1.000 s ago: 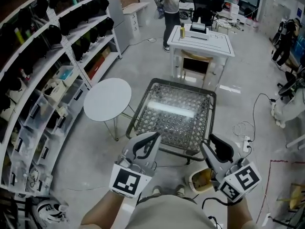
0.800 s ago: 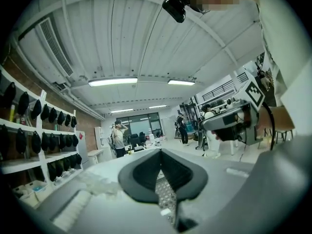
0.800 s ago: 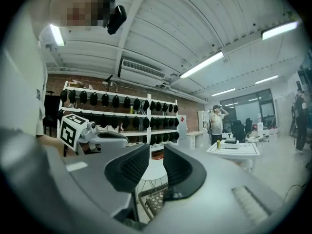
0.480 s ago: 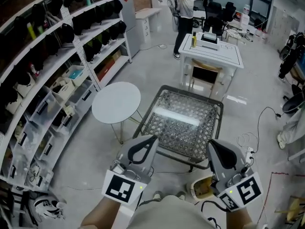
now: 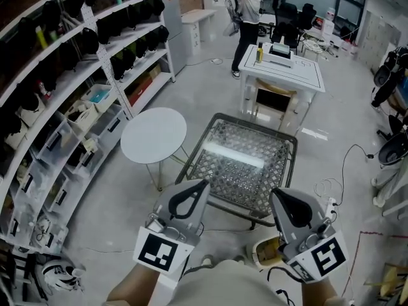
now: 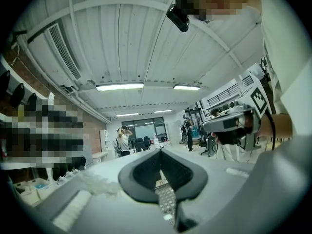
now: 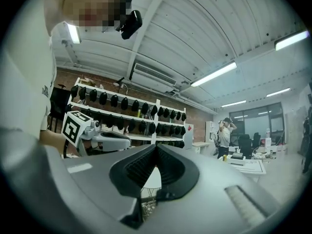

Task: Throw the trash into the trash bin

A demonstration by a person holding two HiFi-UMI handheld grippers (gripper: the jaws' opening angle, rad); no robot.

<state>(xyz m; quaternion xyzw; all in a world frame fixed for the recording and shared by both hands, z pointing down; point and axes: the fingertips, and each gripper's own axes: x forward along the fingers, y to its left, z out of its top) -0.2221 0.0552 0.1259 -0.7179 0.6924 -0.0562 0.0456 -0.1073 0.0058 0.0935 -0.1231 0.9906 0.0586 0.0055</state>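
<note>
- Head view: the left gripper (image 5: pixel 199 189) and right gripper (image 5: pixel 278 196) are held level before the wire-mesh metal bench (image 5: pixel 194 148). A cream round bin (image 5: pixel 261 252), likely the trash bin, stands by the feet.
- Left gripper view: jaws together, nothing between them.
- Right gripper view: jaws closed and empty. No trash is visible, so it is probably already binned.

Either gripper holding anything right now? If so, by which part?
Nothing is held. The left gripper and the right gripper both have their jaws together, with nothing between them.
</note>
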